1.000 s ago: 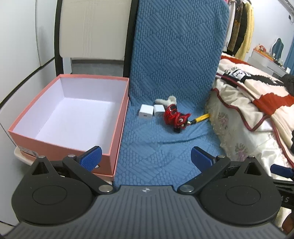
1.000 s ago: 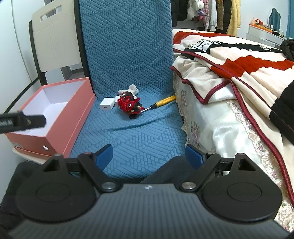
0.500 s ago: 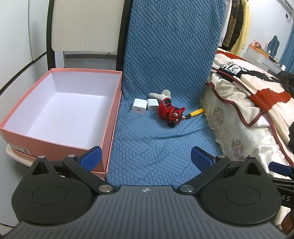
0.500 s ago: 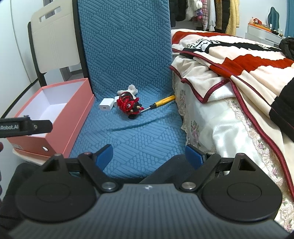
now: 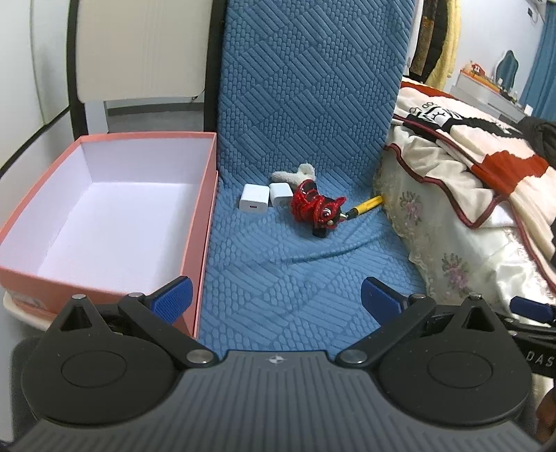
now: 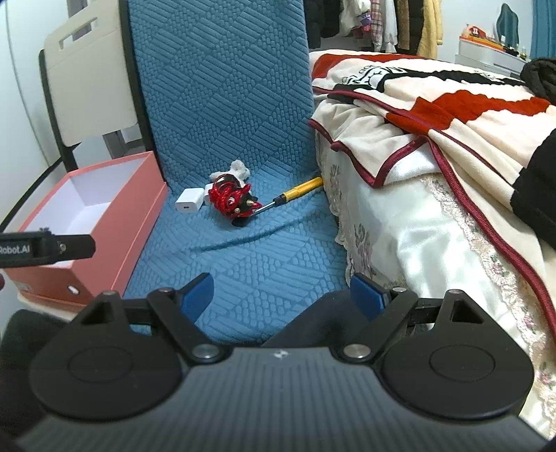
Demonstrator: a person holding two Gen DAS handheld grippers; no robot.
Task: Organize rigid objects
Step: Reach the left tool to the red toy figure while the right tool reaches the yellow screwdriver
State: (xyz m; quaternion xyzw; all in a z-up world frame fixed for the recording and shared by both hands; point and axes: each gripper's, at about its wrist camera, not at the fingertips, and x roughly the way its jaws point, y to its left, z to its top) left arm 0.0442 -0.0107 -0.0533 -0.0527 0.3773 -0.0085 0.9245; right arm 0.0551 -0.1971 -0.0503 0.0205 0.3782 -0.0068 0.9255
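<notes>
place: home bedroom | evidence: bed blanket (rumpled), hanging clothes

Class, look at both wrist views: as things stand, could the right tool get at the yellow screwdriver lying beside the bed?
Probably yes. The right tool is open, and only bare blue cushion lies ahead of the yellow screwdriver, though its tip touches the red toy.

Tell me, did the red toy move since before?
No. The red toy sits touching the same white charger and screwdriver tip on the blue cushion; only the cameras shifted.

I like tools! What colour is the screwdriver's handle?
Yellow. The screwdriver shows best in the right wrist view, lying beside the red toy.
</notes>
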